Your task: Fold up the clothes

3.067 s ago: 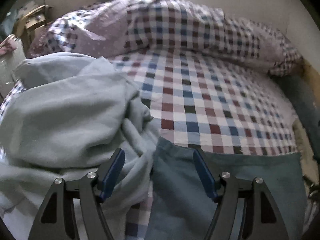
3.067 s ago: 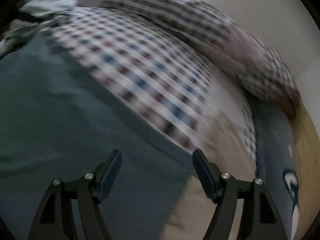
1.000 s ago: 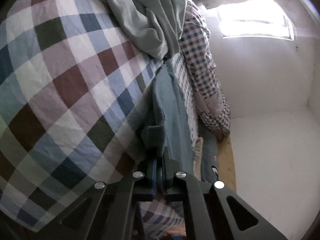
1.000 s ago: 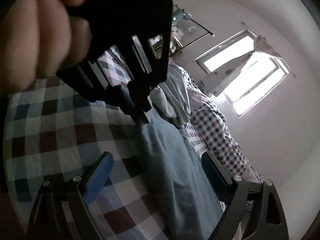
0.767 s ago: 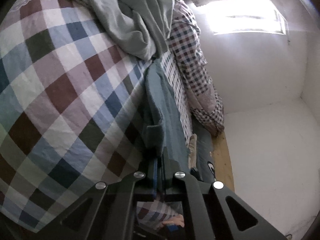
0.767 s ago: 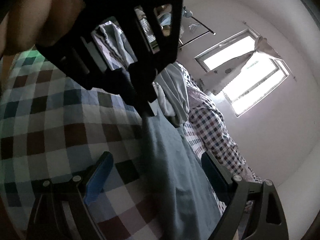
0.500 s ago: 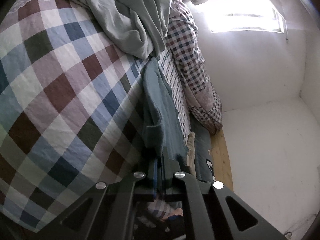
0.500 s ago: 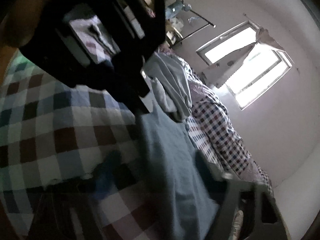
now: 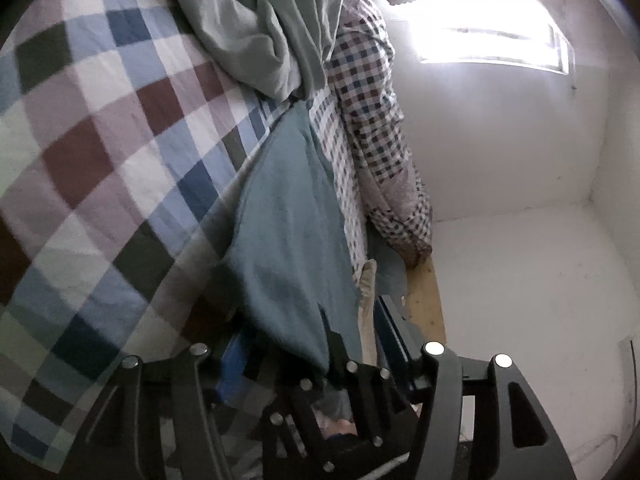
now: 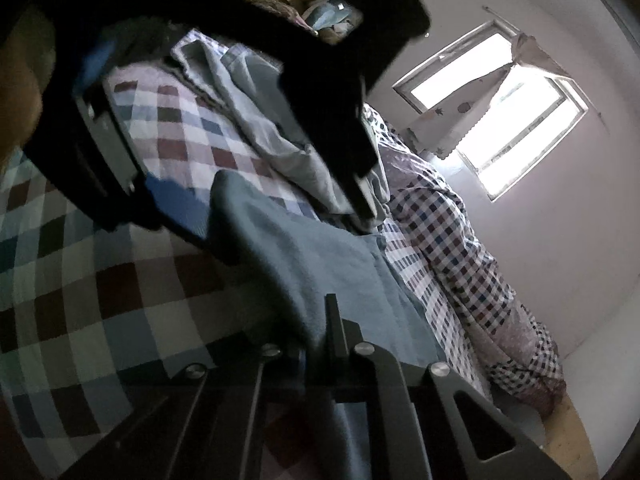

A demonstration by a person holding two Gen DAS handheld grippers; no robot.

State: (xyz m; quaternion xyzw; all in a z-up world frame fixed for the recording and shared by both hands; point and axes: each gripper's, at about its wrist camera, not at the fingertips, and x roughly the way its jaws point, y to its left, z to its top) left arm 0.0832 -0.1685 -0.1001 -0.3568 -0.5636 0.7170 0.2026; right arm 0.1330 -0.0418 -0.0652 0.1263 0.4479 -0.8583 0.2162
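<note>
We start with the bed [image 9: 92, 152], whose checked sheet fills most of both views, a rolled checked duvet [image 9: 380, 152] lying along its far edge by the wall. A heap of pale grey-green clothes [image 9: 256, 28] sits toward the far corner of the bed, not yet folded.

The task's thing at present is the blue-grey garment [image 9: 280, 216]. It lies in a long band across the middle of the bed, running from beside the pale heap toward us, its near end raised off the sheet.

That near end is where both tools meet. Our right hand-held gripper [image 10: 320, 344] is clenched on the garment's edge, the cloth pinched between its jaws. Our left hand-held gripper [image 9: 310, 354] has its jaws opening, with the cloth lying between them but the pads no longer pressing; in the right wrist view its dark frame looms close above the garment.

We judge this to be a handover of the corner from left to right. The risk is that the right grip holds only a thin lip of fabric, so the edge could slide out once tension comes on. The two tools also sit very close and could knock together as the left one leaves. A pull could also drag the far end into the pale heap.
</note>
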